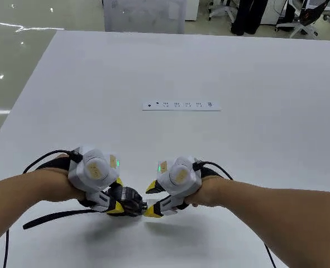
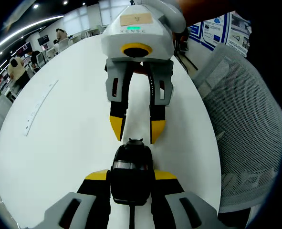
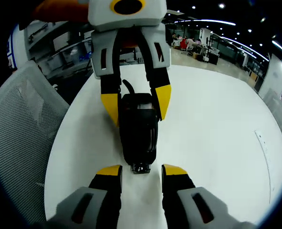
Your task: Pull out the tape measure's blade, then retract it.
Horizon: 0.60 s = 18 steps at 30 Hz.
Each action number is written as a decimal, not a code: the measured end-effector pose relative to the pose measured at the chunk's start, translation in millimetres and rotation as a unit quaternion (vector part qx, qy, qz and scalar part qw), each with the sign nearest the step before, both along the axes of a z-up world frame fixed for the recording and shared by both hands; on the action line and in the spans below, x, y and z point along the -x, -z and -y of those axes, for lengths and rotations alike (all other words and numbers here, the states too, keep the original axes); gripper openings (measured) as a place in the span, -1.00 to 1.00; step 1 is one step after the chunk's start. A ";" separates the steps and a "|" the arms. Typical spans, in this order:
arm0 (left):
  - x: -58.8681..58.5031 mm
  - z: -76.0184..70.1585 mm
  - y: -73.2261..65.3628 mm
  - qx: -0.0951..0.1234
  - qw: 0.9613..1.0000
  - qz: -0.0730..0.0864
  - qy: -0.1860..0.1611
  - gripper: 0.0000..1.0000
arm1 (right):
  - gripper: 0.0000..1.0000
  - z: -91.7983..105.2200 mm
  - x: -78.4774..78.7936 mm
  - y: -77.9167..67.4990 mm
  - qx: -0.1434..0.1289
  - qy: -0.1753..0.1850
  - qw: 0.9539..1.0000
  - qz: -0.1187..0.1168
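The left tool [image 2: 131, 175] holds the black tape measure [image 2: 131, 162] tight by its two sides, low over the near part of the desk [image 1: 170, 67]. I think it grips there so the case cannot slide when the blade is pulled. The front of the case points right, at the right tool [image 3: 141, 171]. That tool is open, with its yellow tips a little apart, one on each side of the small blade end [image 3: 141, 168] that pokes out of the case. It looks ready to pinch that end, but it is not pinching it yet. Only that end is out, so the pull has not begun. The two tools face each other nose to nose. I think that is so the blade can come out in a straight line.

The desk is big, white and flat. A long white power strip [image 1: 181, 105] lies far out in the middle, well apart from the tools. A black cord [image 1: 53, 218] lies on the near left side. Past the desk on the far left is a shiny floor [image 1: 14, 56]. A grey mesh chair [image 2: 245, 119] stands just beside the desk, and far back in the room there are more chairs.
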<state>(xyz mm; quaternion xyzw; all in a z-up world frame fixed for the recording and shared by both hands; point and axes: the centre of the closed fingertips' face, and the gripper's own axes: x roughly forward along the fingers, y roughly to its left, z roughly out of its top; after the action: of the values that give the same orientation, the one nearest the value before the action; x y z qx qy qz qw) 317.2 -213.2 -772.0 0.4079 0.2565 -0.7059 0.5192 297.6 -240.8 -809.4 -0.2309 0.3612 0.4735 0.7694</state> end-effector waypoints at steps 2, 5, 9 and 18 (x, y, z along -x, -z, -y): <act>0.1 -0.1 0.3 0.000 1.000 0.001 -0.002 -0.42 | -0.48 0.0 3.5 6.6 0.009 -0.008 1.000 -0.004; 0.1 0.2 0.4 -0.002 1.000 0.001 -0.003 -0.42 | -0.58 -3.1 2.8 9.1 0.008 -0.010 1.000 -0.003; -0.8 0.6 0.7 -0.001 1.000 -0.004 -0.005 -0.42 | -0.65 -2.9 -2.0 11.6 0.015 -0.006 1.000 0.002; -1.1 1.2 0.6 0.001 1.000 -0.009 -0.008 -0.42 | -0.76 -2.5 -4.5 10.1 0.005 0.003 1.000 -0.011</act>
<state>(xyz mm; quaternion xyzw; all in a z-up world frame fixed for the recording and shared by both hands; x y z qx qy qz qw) 318.3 -214.4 -772.6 0.3990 0.2637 -0.7057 0.5227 302.1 -238.3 -819.5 -0.2278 0.3727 0.4718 0.7659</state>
